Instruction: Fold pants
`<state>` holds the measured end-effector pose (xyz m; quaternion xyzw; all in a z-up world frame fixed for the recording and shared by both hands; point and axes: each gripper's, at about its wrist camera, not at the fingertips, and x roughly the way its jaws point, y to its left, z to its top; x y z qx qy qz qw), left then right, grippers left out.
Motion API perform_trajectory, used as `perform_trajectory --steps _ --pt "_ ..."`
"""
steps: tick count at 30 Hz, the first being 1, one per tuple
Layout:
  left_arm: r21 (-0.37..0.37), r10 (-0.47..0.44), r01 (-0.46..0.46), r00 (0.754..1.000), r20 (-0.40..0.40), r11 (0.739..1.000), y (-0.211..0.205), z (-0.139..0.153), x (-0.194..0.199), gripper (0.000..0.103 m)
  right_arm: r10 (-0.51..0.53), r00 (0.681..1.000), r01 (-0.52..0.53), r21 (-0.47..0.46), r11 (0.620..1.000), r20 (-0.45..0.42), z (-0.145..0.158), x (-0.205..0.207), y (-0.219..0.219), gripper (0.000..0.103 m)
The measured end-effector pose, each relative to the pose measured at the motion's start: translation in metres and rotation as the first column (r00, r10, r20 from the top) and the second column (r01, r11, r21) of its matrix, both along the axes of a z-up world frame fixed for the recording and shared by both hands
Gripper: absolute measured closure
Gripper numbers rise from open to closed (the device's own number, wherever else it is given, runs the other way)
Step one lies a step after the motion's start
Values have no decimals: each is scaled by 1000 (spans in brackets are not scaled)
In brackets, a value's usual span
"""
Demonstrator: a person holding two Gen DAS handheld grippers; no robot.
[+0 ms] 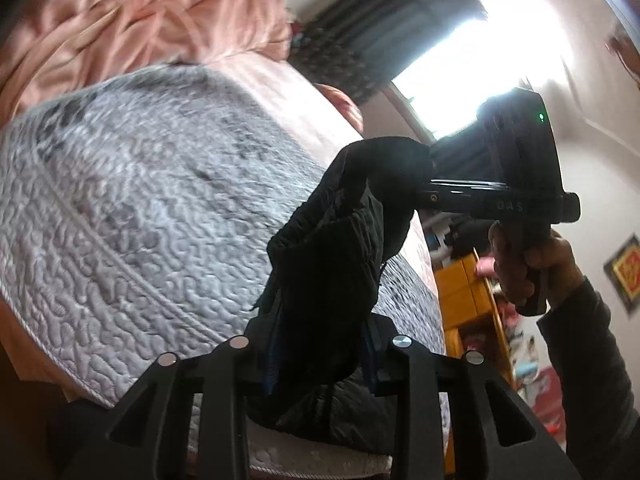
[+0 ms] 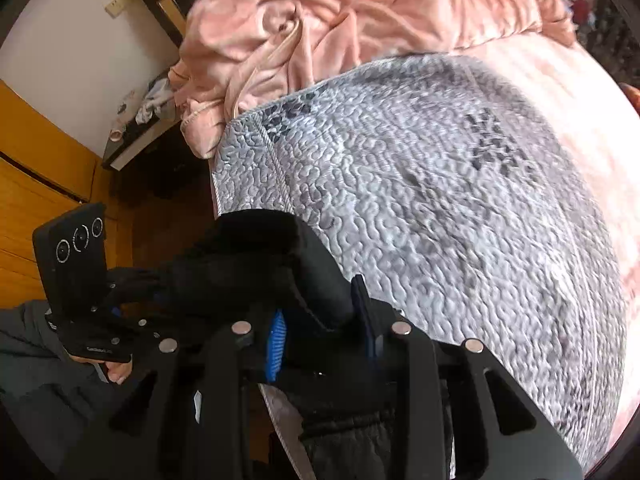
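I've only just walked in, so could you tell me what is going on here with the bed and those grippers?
A person is folding black pants over a bed with a grey quilted cover. Each hand holds a gripper, and both the left gripper and the right gripper are clamped on the fabric, which hangs bunched between them above the cover. A pink blanket lies crumpled at the far end.

Lettering on the grippers

Faint letters "DAS" are showing on the right gripper (image 1: 418, 184) body; small white print on the left gripper (image 2: 160, 280) is staying unreadable.

Pants (image 2: 256, 264) over quilt (image 2: 440, 200); blanket (image 2: 340, 20) seemingly behind.
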<state>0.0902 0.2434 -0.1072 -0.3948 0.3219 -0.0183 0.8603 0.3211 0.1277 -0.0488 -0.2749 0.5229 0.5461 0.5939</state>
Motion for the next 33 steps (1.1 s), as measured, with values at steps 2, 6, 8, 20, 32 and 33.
perform_trajectory --steps 2,6,8,20,32,33 --pt "42 -34 33 999 11 999 -17 15 0 72 -20 1000 19 23 1000 17 14 -2 -23 73" --pt "125 -99 95 995 23 988 -51 40 5 72 -57 998 55 58 997 40 33 -5 -63 73" --pt "156 -133 127 991 24 979 -69 48 7 72 -80 996 76 71 995 50 40 -6 -85 73" --pt "307 -307 288 952 13 907 -160 72 18 72 -182 979 171 116 978 93 55 -14 -182 76" --pt "382 -417 393 909 -22 836 -225 74 28 72 -254 961 241 126 962 108 48 -15 -249 77" --pt "386 -424 400 905 -24 831 -229 73 29 72 -258 960 244 127 961 108 47 -15 -253 78"
